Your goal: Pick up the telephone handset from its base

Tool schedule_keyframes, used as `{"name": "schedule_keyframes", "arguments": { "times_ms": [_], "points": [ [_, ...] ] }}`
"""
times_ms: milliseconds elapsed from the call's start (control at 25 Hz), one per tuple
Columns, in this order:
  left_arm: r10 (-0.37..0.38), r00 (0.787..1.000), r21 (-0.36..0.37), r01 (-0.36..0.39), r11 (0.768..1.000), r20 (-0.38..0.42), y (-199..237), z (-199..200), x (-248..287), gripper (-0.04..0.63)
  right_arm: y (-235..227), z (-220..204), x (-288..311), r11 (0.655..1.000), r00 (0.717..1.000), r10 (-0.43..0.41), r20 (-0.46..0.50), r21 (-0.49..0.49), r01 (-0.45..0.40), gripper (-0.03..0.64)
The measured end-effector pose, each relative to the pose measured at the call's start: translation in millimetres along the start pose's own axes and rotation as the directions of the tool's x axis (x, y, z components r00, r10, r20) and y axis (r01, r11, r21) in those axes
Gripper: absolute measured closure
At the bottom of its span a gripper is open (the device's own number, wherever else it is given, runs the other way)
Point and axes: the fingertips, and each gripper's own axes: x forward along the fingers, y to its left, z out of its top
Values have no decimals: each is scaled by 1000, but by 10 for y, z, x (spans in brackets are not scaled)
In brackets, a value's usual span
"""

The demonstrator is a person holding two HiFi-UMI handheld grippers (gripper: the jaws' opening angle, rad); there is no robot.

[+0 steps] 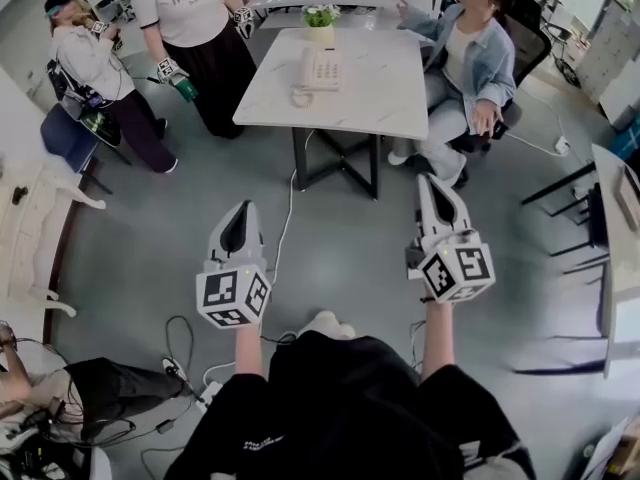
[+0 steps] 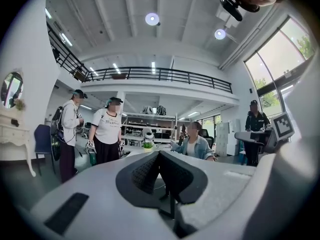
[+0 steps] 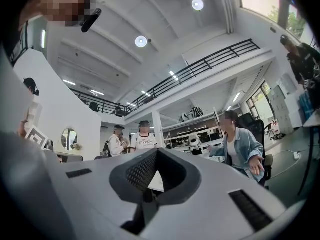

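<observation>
Left gripper (image 1: 240, 210) and right gripper (image 1: 428, 183): jaws closed and empty, both well short of the table (image 1: 385, 88). The handset (image 1: 306, 70) rests on its base (image 1: 326, 68), left of centre toward the table's far edge.

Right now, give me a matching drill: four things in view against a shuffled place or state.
1 phone
2 plant
3 person in denim
4 left tool

a shut, empty, short of the table
b table's far edge
c mid-table, handset down
d sitting right of the table

Pairs: 1-c, 2-b, 3-d, 4-a
</observation>
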Motion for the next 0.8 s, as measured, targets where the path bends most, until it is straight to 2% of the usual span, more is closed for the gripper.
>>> {"name": "schedule_keyframes", "arguments": {
  "times_ms": [440, 800],
  "points": [
    [-7, 1000, 4, 7, 1000, -25, 28, -60, 506, 595, -377, -101, 329, 998, 999, -45, 4, 32, 45, 627],
    [-30, 998, -18, 29, 999, -55, 285, -240, 1388, 595, -708, -338, 1043, 996, 997, -79, -18, 37, 80, 626]
  ]
}}
